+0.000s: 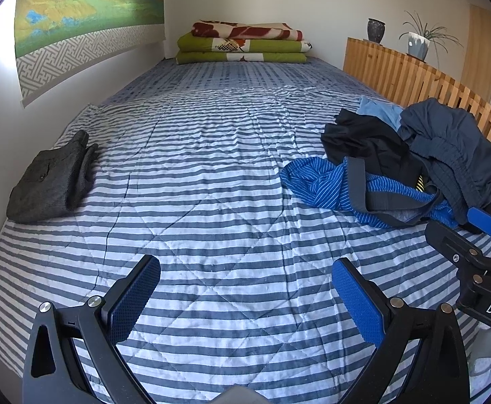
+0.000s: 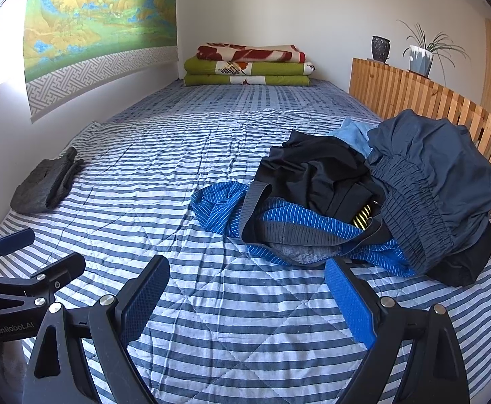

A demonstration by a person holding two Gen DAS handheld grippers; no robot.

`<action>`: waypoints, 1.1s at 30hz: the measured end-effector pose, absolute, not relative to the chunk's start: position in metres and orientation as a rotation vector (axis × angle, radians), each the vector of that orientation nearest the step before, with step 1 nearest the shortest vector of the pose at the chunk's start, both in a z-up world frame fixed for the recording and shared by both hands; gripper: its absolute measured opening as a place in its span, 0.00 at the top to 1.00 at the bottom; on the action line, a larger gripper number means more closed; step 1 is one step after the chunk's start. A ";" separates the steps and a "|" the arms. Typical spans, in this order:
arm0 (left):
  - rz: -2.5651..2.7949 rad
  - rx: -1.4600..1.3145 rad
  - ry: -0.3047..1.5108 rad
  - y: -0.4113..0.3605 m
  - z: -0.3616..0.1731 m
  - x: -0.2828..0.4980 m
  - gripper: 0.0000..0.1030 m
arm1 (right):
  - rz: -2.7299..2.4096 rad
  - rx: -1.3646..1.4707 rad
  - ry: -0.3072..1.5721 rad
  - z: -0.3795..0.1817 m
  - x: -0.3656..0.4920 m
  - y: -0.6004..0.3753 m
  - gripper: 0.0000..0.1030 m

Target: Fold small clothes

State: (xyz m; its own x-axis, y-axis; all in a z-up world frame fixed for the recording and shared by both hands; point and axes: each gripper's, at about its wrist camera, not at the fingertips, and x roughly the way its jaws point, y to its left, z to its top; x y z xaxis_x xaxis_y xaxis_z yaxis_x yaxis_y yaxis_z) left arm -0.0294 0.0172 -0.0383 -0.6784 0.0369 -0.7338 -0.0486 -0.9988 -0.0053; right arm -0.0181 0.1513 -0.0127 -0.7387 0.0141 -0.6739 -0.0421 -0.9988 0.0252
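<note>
From the left wrist view, the left gripper (image 1: 245, 289) hangs over bare striped quilt (image 1: 211, 175) with its jaws spread wide and nothing between them; a folded dark grey garment (image 1: 51, 181) lies far to the left by the wall, and the unfolded pile (image 1: 413, 165) sits to the right against the wooden slatted rail (image 1: 424, 84), with the blue striped piece (image 1: 323, 185) nearest the open middle of the bed. The right gripper (image 1: 481, 235) shows at the right edge, close to the pile's near side, though this view does not show how wide its jaws stand. From the right wrist view, the right gripper (image 2: 247, 298) is also spread apart and empty, its right pad (image 2: 349, 303) just short of the blue striped piece's near hem. The step in hand looks like picking the next garment. It would go best by taking the grey waistband (image 2: 292, 234) alone, since the black garment (image 2: 316, 168) and the slate shorts (image 2: 437, 181) overlap it and may drag along; then draw it left onto clear quilt, where the left gripper can pinch the opposite edge and spread it flat.
</note>
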 end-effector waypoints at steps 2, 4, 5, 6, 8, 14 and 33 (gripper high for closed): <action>2.829 -1.248 0.025 0.018 -0.041 -0.031 0.00 | 2.902 -1.128 0.066 -0.014 -0.019 0.153 0.11; 2.820 -1.253 0.025 0.018 -0.044 -0.034 0.00 | 2.909 -1.120 0.077 -0.016 -0.021 0.156 0.11; 2.812 -1.260 0.029 0.019 -0.046 -0.036 0.00 | 2.914 -1.117 0.083 -0.016 -0.022 0.158 0.11; 2.811 -1.267 0.028 0.019 -0.048 -0.038 0.00 | 2.919 -1.115 0.088 -0.017 -0.025 0.160 0.11; 2.796 -1.287 0.006 0.018 -0.053 -0.041 0.00 | 2.912 -1.124 0.089 -0.020 -0.032 0.164 0.11; 2.819 -1.308 -0.012 0.009 -0.058 -0.051 0.00 | 2.886 -1.274 0.136 -0.039 -0.074 0.176 0.12; 2.839 -1.367 -0.161 -0.037 -0.059 -0.071 0.03 | 2.693 -1.663 0.377 -0.090 -0.218 0.195 0.80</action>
